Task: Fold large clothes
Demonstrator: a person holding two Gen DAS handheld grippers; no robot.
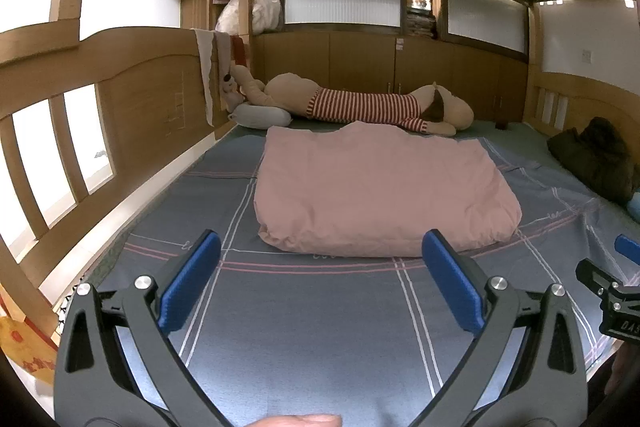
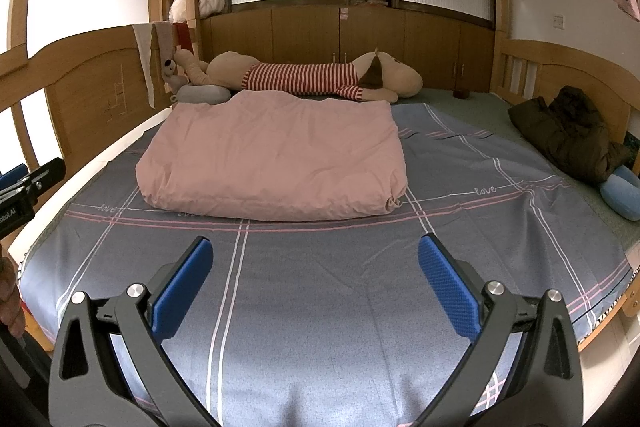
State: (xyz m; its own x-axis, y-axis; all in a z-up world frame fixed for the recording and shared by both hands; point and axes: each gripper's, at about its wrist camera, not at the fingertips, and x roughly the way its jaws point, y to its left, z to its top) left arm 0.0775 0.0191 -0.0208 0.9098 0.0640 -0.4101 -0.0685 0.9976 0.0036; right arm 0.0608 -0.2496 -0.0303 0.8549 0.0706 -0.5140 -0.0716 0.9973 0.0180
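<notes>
A folded pink quilt (image 1: 380,187) (image 2: 276,159) lies flat on the blue-grey checked bedsheet (image 1: 304,327) (image 2: 328,299), in the middle of the bed. My left gripper (image 1: 322,247) hovers open over the sheet just short of the quilt's near edge, nothing between its blue pads (image 1: 192,283). My right gripper (image 2: 314,251) is open too, above bare sheet in front of the quilt's near right corner. A dark olive padded jacket (image 1: 596,155) (image 2: 572,131) lies crumpled at the right side of the bed.
A long plush dog (image 1: 360,103) (image 2: 304,75) in a red-striped shirt lies along the back wall, a grey pillow (image 1: 260,115) beside it. A blue cushion (image 2: 622,193) sits under the jacket. Wooden rails (image 1: 72,131) and a low ceiling box in the bed.
</notes>
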